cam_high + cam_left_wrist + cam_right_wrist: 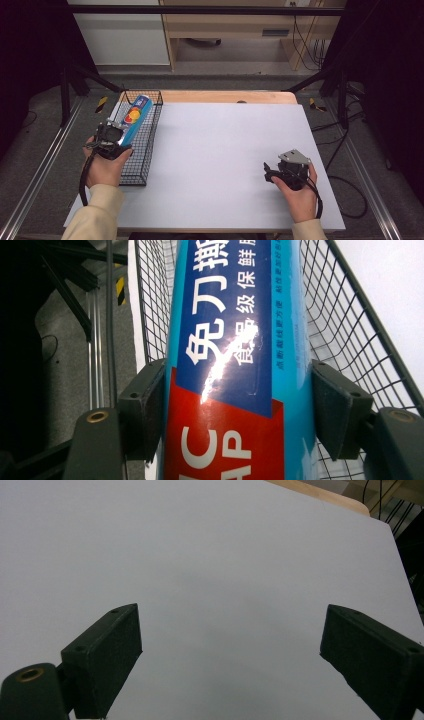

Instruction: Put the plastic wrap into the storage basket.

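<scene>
A long blue box (136, 115) with a red band and white lettering lies lengthwise over the black wire basket (145, 167) at the table's left edge. My left gripper (121, 132) is shut on the box's near end. In the left gripper view both pads (145, 405) press on the sides of the box (235, 330), with the basket's mesh (350, 330) behind it. I cannot tell whether the box's far end rests on the mesh. My right gripper (268, 170) sits low over the white table top at the right, open. Nothing lies between its jaws (230, 655).
The white board (225, 150) covers most of the table, and a wooden strip (230, 96) shows along its far edge. Black frame posts stand at both sides. A cable trails from each gripper toward the person.
</scene>
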`<action>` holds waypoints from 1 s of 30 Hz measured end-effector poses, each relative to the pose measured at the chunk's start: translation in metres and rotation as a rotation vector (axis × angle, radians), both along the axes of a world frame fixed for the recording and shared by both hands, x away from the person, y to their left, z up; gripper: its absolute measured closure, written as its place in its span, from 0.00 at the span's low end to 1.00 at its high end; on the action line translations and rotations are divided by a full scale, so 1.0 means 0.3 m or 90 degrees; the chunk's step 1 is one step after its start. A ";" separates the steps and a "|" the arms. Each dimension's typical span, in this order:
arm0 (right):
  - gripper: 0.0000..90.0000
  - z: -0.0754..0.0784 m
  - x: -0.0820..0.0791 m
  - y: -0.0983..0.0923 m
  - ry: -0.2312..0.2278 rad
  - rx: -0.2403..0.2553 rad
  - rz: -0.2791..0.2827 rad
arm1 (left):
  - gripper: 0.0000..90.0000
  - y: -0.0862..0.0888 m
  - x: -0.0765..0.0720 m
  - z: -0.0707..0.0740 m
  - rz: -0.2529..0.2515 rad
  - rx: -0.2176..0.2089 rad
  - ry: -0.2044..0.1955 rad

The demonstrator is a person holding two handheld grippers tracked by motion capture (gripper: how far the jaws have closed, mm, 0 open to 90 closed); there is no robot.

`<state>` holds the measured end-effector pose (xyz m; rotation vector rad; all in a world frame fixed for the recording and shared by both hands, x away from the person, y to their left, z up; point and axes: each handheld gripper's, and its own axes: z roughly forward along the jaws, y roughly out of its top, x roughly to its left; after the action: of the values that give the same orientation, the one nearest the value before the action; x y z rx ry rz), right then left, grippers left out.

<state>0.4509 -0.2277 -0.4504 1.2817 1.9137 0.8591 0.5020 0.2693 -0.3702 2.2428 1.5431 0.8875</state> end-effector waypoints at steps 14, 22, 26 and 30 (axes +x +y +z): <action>0.11 -0.002 0.000 0.003 0.001 0.001 0.003 | 0.35 -0.003 0.006 0.020 -0.006 0.013 0.038; 0.11 -0.004 0.001 0.008 0.007 0.002 0.007 | 0.35 -0.004 0.016 0.009 -0.004 0.028 0.058; 0.11 -0.006 0.002 0.006 0.010 0.001 0.008 | 0.35 -0.005 0.019 -0.002 -0.010 0.033 0.072; 0.11 -0.005 0.002 0.009 0.009 0.004 0.010 | 0.35 -0.005 0.022 -0.009 -0.011 0.039 0.085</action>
<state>0.4515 -0.2251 -0.4520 1.2811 1.9368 0.8665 0.5086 0.2680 -0.3729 2.3991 1.5689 0.8058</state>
